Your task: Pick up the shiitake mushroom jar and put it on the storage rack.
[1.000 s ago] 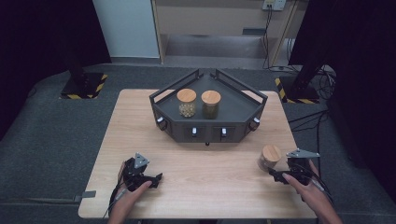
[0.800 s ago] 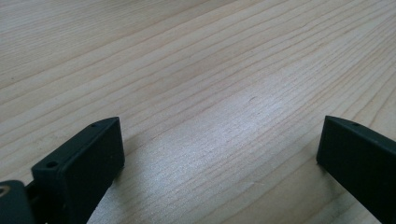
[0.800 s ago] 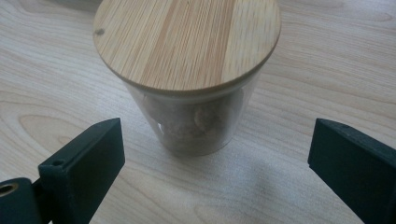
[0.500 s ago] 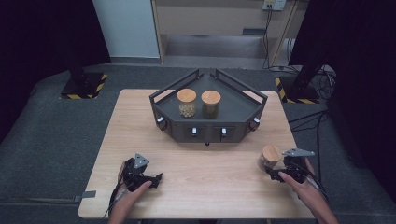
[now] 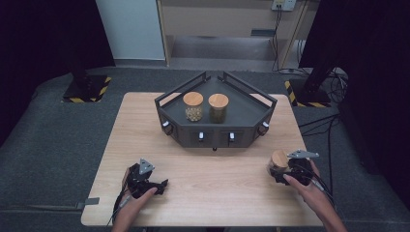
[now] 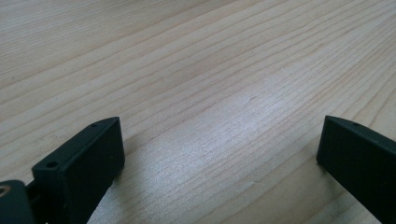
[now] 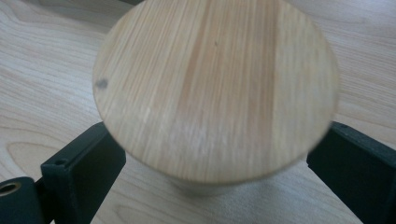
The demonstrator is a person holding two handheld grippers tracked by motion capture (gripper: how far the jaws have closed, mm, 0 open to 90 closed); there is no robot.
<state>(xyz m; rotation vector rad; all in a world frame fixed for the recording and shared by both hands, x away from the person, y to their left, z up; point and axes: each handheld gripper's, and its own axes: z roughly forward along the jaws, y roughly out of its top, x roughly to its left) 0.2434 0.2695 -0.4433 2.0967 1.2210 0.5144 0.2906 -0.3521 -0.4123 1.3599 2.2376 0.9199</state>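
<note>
A glass jar with a round wooden lid (image 5: 279, 158) stands on the wooden table (image 5: 217, 174) near its right edge. My right gripper (image 5: 280, 172) lies low beside it with one black jaw on each side of the jar's body. In the right gripper view the lid (image 7: 215, 88) hangs over both jaws, which have just been closing on the jar and sit close to the glass; I see no firm press. My left gripper (image 5: 162, 184) rests on the table at the front left, open, with bare wood between its jaws (image 6: 222, 154).
A dark, angular tray (image 5: 215, 140) with raised rails stands at the table's far middle. It holds two more wooden-lidded jars, one (image 5: 193, 105) with pale contents and one (image 5: 218, 106) darker. Cables trail off the right side of the table.
My right gripper has shifted slightly left, closer around the jar. The left gripper and the tray's jars have not moved.
</note>
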